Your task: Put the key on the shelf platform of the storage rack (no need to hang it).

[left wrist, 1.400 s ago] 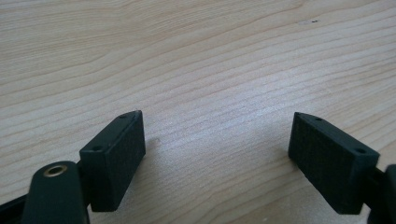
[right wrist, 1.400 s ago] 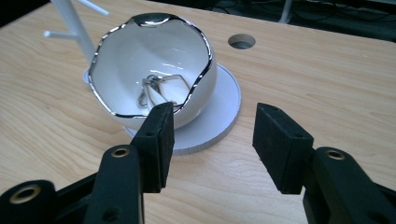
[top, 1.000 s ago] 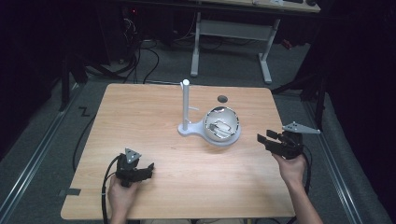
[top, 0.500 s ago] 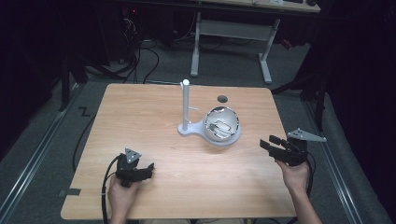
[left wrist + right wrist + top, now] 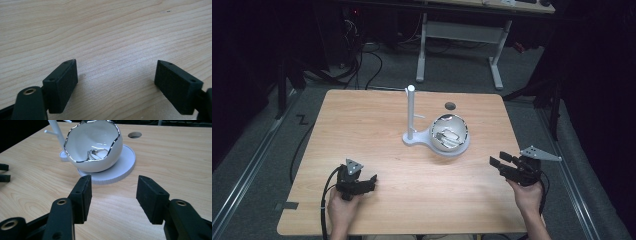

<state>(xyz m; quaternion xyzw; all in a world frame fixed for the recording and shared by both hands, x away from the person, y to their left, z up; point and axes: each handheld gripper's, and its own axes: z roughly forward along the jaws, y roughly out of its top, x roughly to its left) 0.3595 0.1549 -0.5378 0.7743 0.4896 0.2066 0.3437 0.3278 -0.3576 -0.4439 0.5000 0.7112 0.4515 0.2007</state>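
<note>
A white egg-shaped bowl with a silver jagged rim [image 5: 450, 134] [image 5: 94, 147] sits on a round white base [image 5: 122, 168] joined to a white upright post [image 5: 411, 112] at the table's middle. A small silver piece of jewellery [image 5: 95, 153] lies inside the bowl. My right gripper [image 5: 503, 164] [image 5: 113, 195] hovers open near the table's right edge and points at the bowl, with nothing between its jaws. My left gripper [image 5: 368, 181] [image 5: 117, 82] rests open low over bare wood at the front left, held by a hand.
The wooden table [image 5: 362, 130] has a round cable hole [image 5: 450, 106] behind the bowl. A white desk frame [image 5: 462, 35] and cables stand on the dark floor beyond the far edge. Black cables trail from both grippers.
My right gripper has drawn back toward the person and sunk lower, away from the bowl. The left gripper has stayed still.
</note>
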